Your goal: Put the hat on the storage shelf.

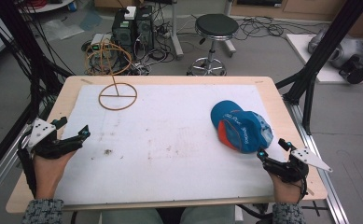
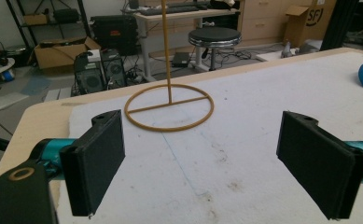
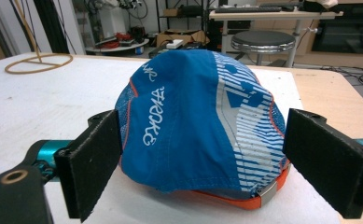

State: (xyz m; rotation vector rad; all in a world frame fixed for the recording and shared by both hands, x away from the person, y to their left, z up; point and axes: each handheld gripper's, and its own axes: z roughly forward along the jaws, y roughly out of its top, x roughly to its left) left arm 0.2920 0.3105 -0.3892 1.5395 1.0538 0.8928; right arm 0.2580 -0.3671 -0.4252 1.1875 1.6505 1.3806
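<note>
A blue cap (image 1: 241, 126) with orange trim and white lettering lies on the right side of the white sheet (image 1: 170, 140). My right gripper (image 1: 272, 148) sits just behind the cap's near edge, open. In the right gripper view the cap (image 3: 198, 116) lies close in front of that gripper (image 3: 205, 140); the pads (image 3: 93, 163) flank its near end without pressing on it. A thin yellow stand with a ring base (image 1: 117, 97) rises at the far left. My left gripper (image 1: 73, 127) is open at the left edge, with nothing between its jaws. It (image 2: 207, 163) points toward the stand (image 2: 169, 107).
The wooden table's edge (image 1: 282, 98) runs close beside the cap. A black stool (image 1: 215, 28), computer towers (image 1: 132, 28) and cables stand on the floor beyond the table. Black frame posts (image 1: 314, 79) rise at the right.
</note>
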